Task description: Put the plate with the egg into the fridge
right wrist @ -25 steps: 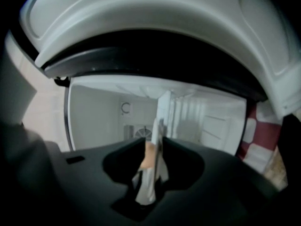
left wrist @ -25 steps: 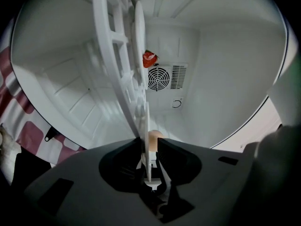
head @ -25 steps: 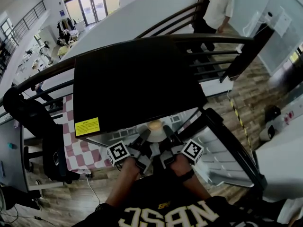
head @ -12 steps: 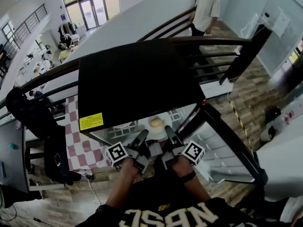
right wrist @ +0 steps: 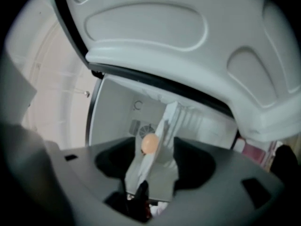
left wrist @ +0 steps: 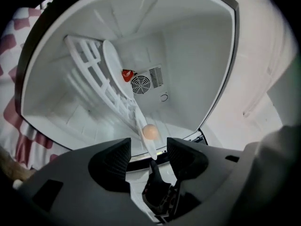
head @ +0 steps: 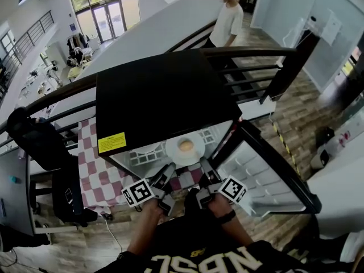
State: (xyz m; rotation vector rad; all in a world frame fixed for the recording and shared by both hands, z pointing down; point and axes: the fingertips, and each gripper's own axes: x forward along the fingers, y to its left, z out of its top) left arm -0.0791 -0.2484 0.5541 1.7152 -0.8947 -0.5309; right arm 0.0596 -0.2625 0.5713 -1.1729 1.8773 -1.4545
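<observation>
Starting closest to the body, the left gripper (head: 165, 174) and the right gripper (head: 205, 169) sit side by side at the mouth of the fridge (head: 159, 95). Both point in toward the plate (head: 185, 152). Each gripper's jaws are opening. The plate's near rim lies in the gap between each pair, and the pads stand clear of it on both sides, so neither gripper is clamping anything.

The plate rests on the white slatted shelf (head: 136, 157) just inside the front edge of the fridge. The egg (head: 185, 145) sits near the plate's middle. In the left gripper view the plate shows edge-on, and behind it is a white back wall with a round vent (left wrist: 141, 84).

The fridge door (head: 267, 181) hangs open on the right, with its moulded white liner close beside the right gripper. That side is tight. On the left there is more room, over the red-and-white checked cloth (head: 94, 169) under the fridge.

The fridge's flat black top overhangs the shelf and carries a yellow label (head: 112, 143) at its front left corner.

Past the fridge, a dark railing (head: 244, 53) curves across. Wooden floor (head: 296, 107) lies to the right, and a person in a white shirt (head: 226, 24) stands well beyond.
</observation>
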